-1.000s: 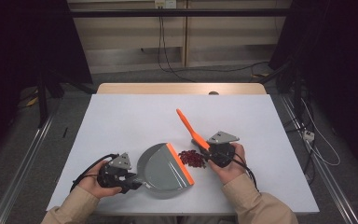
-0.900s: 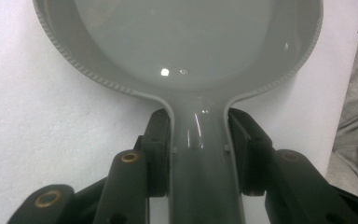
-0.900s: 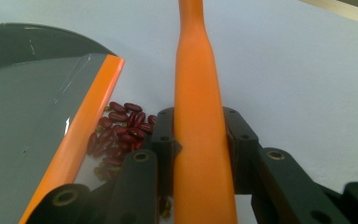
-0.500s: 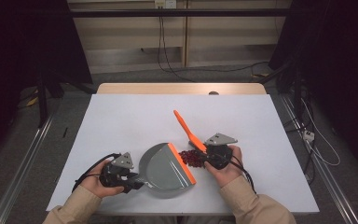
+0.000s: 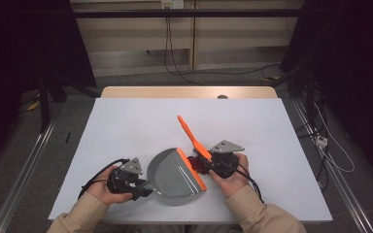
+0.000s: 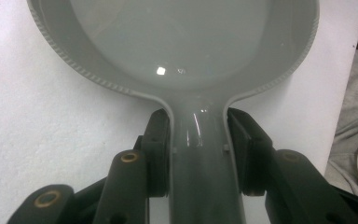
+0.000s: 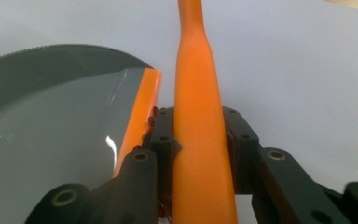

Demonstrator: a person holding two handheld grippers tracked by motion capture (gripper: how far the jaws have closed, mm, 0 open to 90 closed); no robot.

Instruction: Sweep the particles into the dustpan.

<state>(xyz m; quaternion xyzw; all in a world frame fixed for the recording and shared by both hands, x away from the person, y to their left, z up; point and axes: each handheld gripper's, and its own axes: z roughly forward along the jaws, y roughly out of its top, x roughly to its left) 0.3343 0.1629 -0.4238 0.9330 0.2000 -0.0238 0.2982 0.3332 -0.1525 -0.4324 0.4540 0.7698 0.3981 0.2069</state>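
White table (image 5: 126, 126); cables (image 5: 170, 53), perhaps, trail behind.

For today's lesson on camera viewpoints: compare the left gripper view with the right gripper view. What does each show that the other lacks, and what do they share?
Left gripper view alone: the left gripper clamped on the grey dustpan's handle.
Right gripper view alone: the right gripper clamped on the orange brush handle, the dustpan's orange lip, and small dark red bits beside that lip.
Both: the grey dustpan on the white table.

We are noting the grey dustpan (image 6: 177, 51) looking like glossy, smooth plastic with a ribbed rim, its lip (image 5: 191, 169) orange. The brush handle (image 7: 200, 121) is appearing as smooth, satin orange plastic. The surface (image 5: 126, 126) is looking matt white.
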